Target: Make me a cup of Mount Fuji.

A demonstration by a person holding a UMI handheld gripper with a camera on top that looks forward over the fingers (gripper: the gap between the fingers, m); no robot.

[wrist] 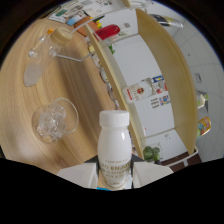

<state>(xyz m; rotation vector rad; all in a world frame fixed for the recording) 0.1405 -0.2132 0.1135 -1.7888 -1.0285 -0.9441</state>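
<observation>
Held upright between the fingers of the gripper: a white bottle, long axis vertical, cap pointing up and away from the fingers. Clamped at both sides of the lower body, base hidden behind the fingers. Opaque white plastic, wide white screw cap, faint printed lettering low on the front. Raised above a wooden table. Off to the side on that table, a clear glass of ice; farther back, an empty stemmed glass.
</observation>
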